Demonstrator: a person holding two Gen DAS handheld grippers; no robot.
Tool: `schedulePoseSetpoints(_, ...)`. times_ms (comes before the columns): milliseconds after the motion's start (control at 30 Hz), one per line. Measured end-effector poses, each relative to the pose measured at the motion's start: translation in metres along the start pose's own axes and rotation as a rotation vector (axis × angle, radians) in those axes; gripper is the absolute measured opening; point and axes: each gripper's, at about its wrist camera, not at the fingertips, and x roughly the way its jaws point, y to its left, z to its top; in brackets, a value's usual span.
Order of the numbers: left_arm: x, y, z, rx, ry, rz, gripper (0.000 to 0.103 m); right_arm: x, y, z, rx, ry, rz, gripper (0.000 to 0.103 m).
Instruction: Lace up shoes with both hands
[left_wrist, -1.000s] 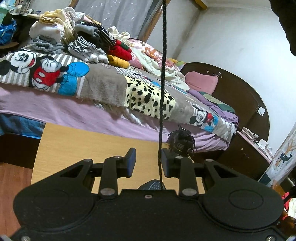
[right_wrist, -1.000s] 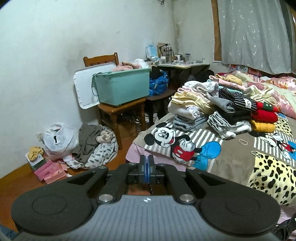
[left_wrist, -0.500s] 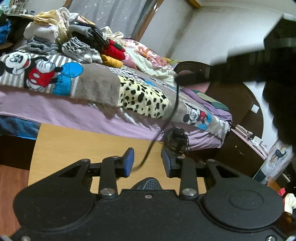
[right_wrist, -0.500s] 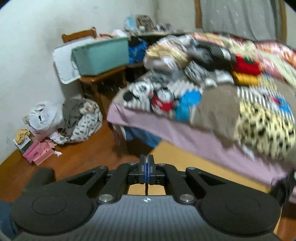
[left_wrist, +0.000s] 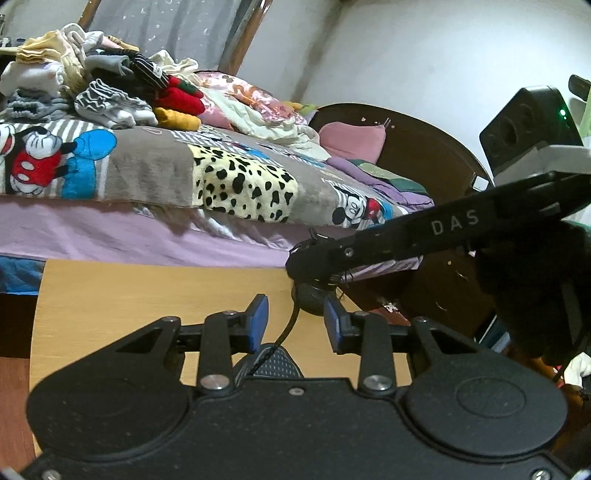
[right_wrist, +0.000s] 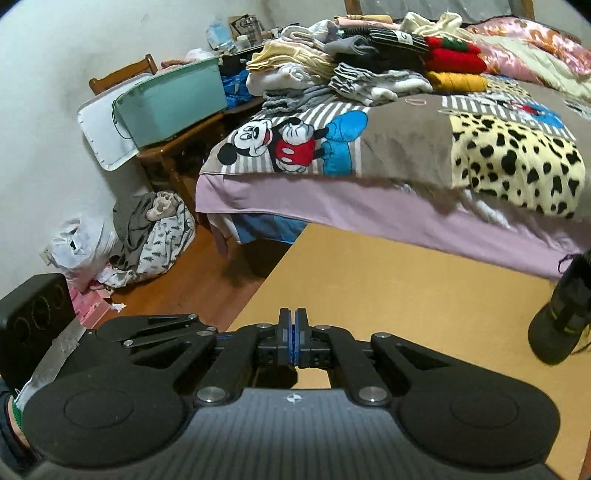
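A moment ago the lace (left_wrist: 286, 334) stood taut and straight up between the pads of my left tongs (left_wrist: 296, 325), running out of sight overhead. Now my right tongs (right_wrist: 294, 338) have come down with it, and the lace hangs in a slack curve instead. It rises from the shoe (left_wrist: 275, 363) tucked just under the nose of my left tongs, passes between the two blue pads without touching either, and leads up to the tip of my right tongs, which now reaches in just ahead of and slightly above my left ones. My right tongs are clenched tight; the lace itself is hard to make out at their tip, but the way it leads there tells me they are grasping its end. My left tongs are released, their jaws partly apart around the lace and holding nothing. A second shoe (right_wrist: 561, 321) sits on the surface (left_wrist: 129, 295) far off to the right of my right tongs, just behind their tip as seen from my left, close to the bed (left_wrist: 147, 236). I judge that the long upward pull through an eyelet is finished and the free end is being brought back down to the shoe, either for the next eyelet or to pass to my left tongs.
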Motion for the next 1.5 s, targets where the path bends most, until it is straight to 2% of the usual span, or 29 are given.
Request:
schedulePoseSetpoints(100, 0.002, -0.001, 0.000, 0.004, 0.001, -0.003, 0.025, 0.000, -0.001, -0.004, 0.006, -0.004, 0.018, 0.003)
schedulePoseSetpoints(233, 0.004, -0.005, -0.002, 0.027, 0.007, -0.001, 0.003, -0.002, -0.003, -0.006, 0.013, -0.012, 0.028, 0.003)
schedulePoseSetpoints(333, 0.004, -0.004, -0.002, -0.004, 0.001, -0.021, 0.001, -0.005, -0.005, -0.006, 0.021, -0.023, 0.038, 0.003)
schedulePoseSetpoints(467, 0.003, 0.009, -0.002, -0.129, -0.007, -0.044, 0.001, -0.014, -0.013, -0.010, 0.071, -0.076, 0.068, 0.007)
schedulePoseSetpoints(567, 0.002, 0.025, -0.006, -0.281, -0.016, -0.095, 0.001, -0.027, -0.023, -0.019, 0.129, -0.154, 0.101, 0.009)
schedulePoseSetpoints(600, 0.001, 0.030, -0.008, -0.339, -0.024, -0.118, 0.001, -0.031, -0.025, -0.023, 0.126, -0.173, 0.103, 0.016)
schedulePoseSetpoints(700, 0.000, 0.043, -0.012, -0.501, -0.045, -0.181, 0.001, -0.032, -0.019, -0.042, 0.024, -0.182, 0.082, 0.031)
schedulePoseSetpoints(800, 0.001, 0.047, -0.014, -0.602, -0.043, -0.243, 0.001, -0.021, -0.001, -0.065, -0.134, -0.157, 0.001, 0.032)
schedulePoseSetpoints(933, 0.003, 0.038, -0.014, -0.612, -0.013, -0.286, 0.001, -0.007, 0.013, -0.085, -0.271, -0.170, -0.092, 0.032)
schedulePoseSetpoints(1067, 0.010, 0.030, -0.019, -0.590, 0.030, -0.288, 0.001, -0.006, 0.001, -0.095, -0.208, -0.244, -0.070, 0.029)
schedulePoseSetpoints(1100, 0.012, 0.028, -0.019, -0.580, 0.042, -0.285, 0.001, -0.007, -0.005, -0.097, -0.180, -0.255, -0.054, 0.018)
schedulePoseSetpoints(1167, 0.015, 0.026, -0.021, -0.566, 0.061, -0.277, 0.001, -0.005, -0.014, -0.102, -0.141, -0.250, -0.034, 0.005)
schedulePoseSetpoints(1400, 0.019, 0.033, -0.027, -0.601, 0.065, -0.266, 0.001, 0.002, -0.022, -0.116, -0.187, -0.191, -0.059, 0.005)
schedulePoseSetpoints(1500, 0.022, 0.032, -0.029, -0.599, 0.074, -0.258, 0.001, 0.004, -0.031, -0.118, -0.151, -0.187, -0.048, 0.005)
